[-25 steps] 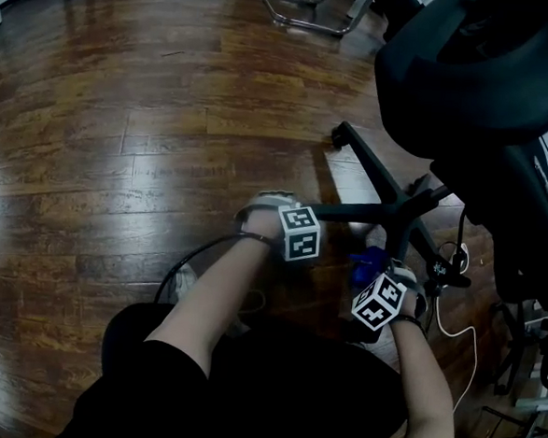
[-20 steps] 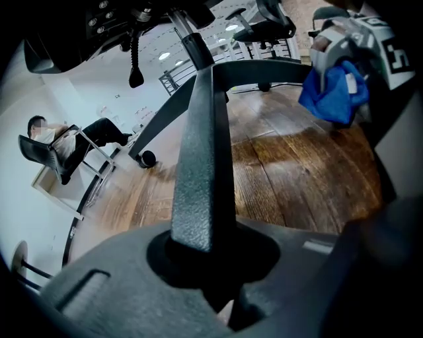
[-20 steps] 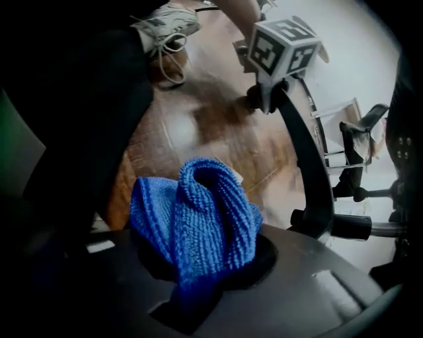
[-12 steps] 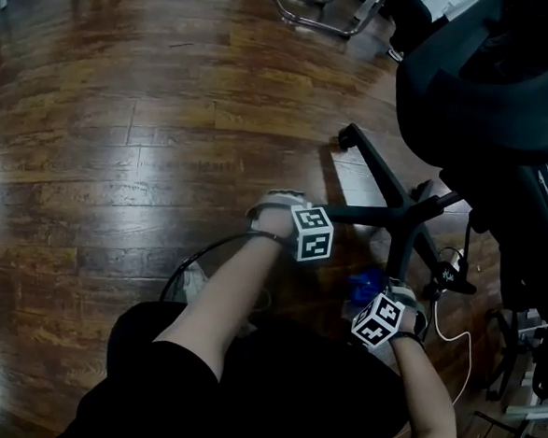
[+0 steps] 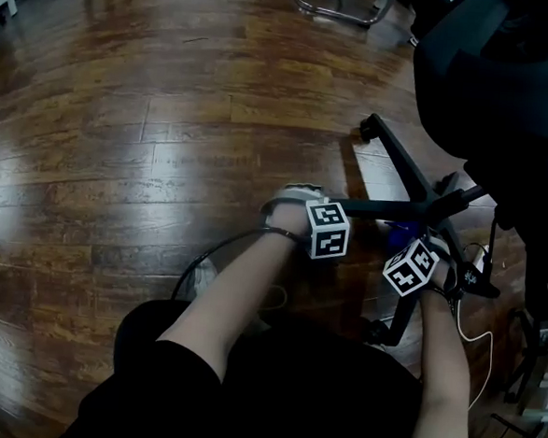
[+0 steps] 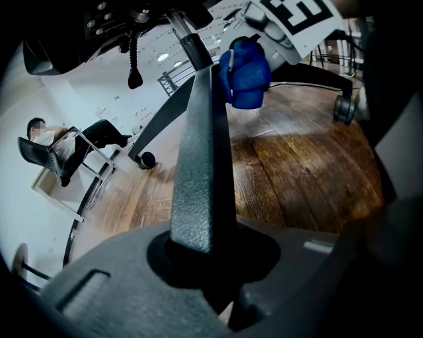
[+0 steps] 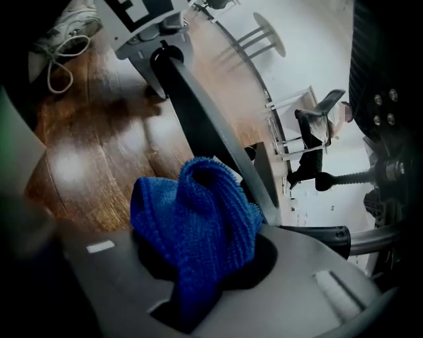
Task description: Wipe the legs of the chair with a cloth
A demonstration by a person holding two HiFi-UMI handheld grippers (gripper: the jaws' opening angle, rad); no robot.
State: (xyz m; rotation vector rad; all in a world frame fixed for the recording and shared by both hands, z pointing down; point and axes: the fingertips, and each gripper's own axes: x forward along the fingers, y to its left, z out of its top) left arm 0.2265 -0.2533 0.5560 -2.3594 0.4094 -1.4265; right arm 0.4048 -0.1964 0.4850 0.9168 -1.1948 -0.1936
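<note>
Since the earlier frame, the right gripper [image 7: 201, 264] had carried its blue cloth [image 7: 198, 218] away from the person's body, toward the chair's hub [image 5: 447, 199]. Its jaws were clenched on the bunched cloth, which lay against a black chair leg [image 6: 198, 171]. Farther out along that same leg, the left gripper [image 6: 205, 264] was clamped around it. Beyond them, other legs fanned over the glossy wooden floor [image 5: 167, 140], one ending in a caster [image 6: 147, 160], under the dark seat [image 5: 500, 70].
</note>
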